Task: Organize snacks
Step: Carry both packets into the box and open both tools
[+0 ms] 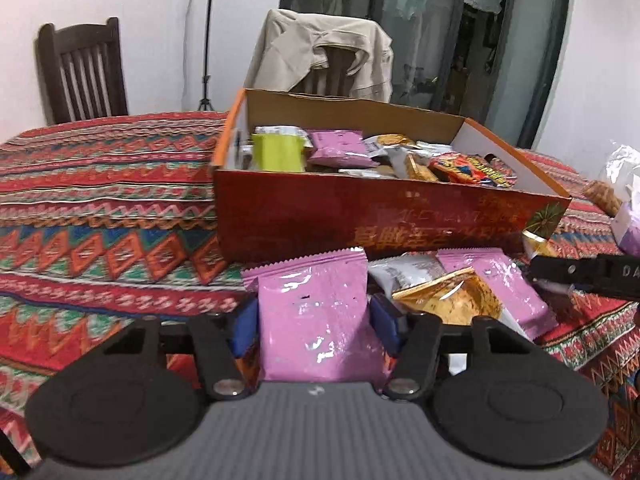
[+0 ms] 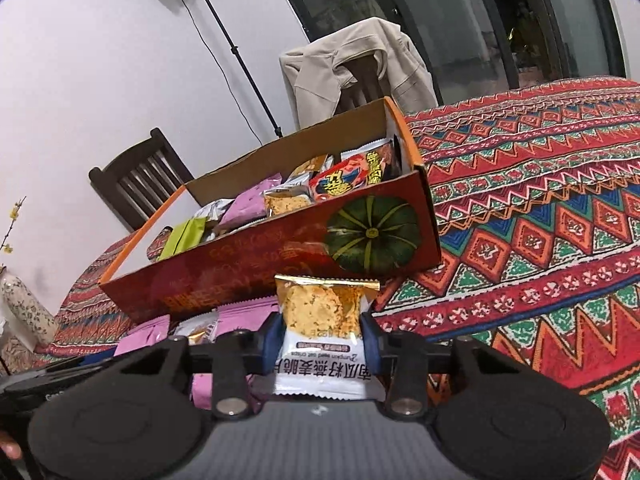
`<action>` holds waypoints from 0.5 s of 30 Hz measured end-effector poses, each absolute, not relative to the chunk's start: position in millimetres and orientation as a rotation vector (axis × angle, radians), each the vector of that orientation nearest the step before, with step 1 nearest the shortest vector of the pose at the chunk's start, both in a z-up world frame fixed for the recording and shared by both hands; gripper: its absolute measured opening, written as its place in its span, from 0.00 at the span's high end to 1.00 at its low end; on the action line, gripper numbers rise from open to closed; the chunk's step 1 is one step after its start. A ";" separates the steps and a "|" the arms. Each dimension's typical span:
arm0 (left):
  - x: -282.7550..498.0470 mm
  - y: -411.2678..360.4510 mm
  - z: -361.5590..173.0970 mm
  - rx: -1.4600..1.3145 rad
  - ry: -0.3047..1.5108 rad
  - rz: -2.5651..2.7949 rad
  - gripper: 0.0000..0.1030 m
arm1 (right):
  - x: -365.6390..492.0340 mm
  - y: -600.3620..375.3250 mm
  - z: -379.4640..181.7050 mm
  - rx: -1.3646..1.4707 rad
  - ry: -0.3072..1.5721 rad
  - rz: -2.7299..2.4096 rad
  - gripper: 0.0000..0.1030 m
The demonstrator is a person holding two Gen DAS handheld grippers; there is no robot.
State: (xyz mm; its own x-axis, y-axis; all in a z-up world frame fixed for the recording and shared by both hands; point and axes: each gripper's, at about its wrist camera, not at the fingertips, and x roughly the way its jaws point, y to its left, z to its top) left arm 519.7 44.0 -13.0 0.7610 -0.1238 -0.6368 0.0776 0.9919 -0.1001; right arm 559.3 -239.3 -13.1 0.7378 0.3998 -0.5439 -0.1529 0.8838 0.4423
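Observation:
A red cardboard box (image 1: 360,216) holds several snack packets; it also shows in the right wrist view (image 2: 248,264). My left gripper (image 1: 314,320) is shut on a pink snack packet (image 1: 316,312), held just in front of the box's near wall. Another pink packet (image 1: 508,284) and a golden cracker packet (image 1: 452,300) lie on the table beside it. My right gripper (image 2: 322,340) is shut on a white and gold oat cracker packet (image 2: 320,320), near the box's pumpkin-printed wall. The right gripper's black body (image 1: 588,274) shows at the right of the left wrist view.
A patterned red tablecloth (image 1: 100,220) covers the table. A dark wooden chair (image 1: 84,68) and a chair draped with a beige jacket (image 1: 324,52) stand behind. More packets (image 1: 620,200) lie at the right edge. A flowered vase (image 2: 24,308) stands at the far left.

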 end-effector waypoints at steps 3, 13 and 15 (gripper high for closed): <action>496.2 48.0 0.9 -0.066 0.691 -0.108 0.42 | 551.7 -240.3 -5.6 0.382 0.655 0.298 0.62; 362.2 58.7 59.2 -0.054 0.566 -0.140 0.42 | 444.4 -234.2 56.0 0.185 0.532 0.322 0.61; 341.3 58.8 66.9 -0.064 0.542 -0.145 0.42 | 414.4 -232.3 64.6 0.139 0.524 0.328 0.61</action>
